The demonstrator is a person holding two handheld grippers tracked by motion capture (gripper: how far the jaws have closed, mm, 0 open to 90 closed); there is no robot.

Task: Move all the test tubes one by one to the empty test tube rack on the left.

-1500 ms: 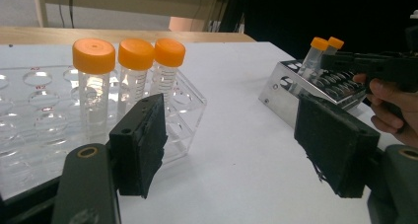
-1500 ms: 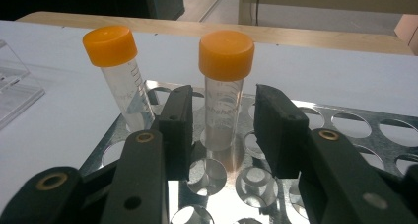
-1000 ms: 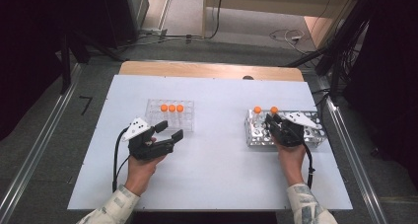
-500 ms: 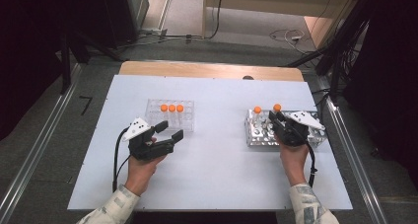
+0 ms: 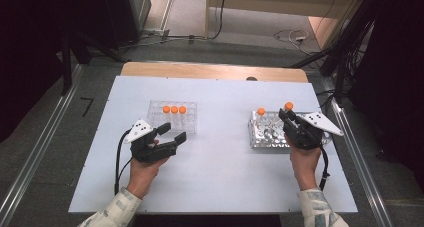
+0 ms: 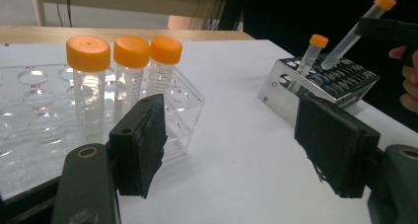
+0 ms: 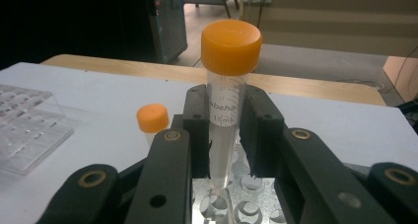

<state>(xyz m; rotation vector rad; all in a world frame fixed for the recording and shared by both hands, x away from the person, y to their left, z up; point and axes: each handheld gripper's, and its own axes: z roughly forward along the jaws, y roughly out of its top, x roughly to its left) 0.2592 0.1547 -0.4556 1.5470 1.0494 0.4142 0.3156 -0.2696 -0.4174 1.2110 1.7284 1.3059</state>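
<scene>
My right gripper (image 5: 286,116) is shut on a clear tube with an orange cap (image 7: 230,46), held tilted with its tip just above the holes of the metal rack (image 5: 265,134). From the left gripper view the same held tube (image 6: 352,34) leans over that rack (image 6: 276,93). A second orange-capped tube (image 5: 261,111) stands in the rack's far left corner. My left gripper (image 5: 175,131) rests open on the table beside the clear plastic rack (image 5: 172,119), nothing between its jaws. Three orange-capped tubes (image 6: 130,68) stand in a row in that rack.
The white tabletop (image 5: 220,157) lies bare between the two racks. A wooden strip (image 5: 215,71) runs along the far edge. Metal rails and dark equipment flank the table on both sides.
My right gripper has risen with the tube, drawing it up out of the metal rack. The left gripper has stayed where it was.
</scene>
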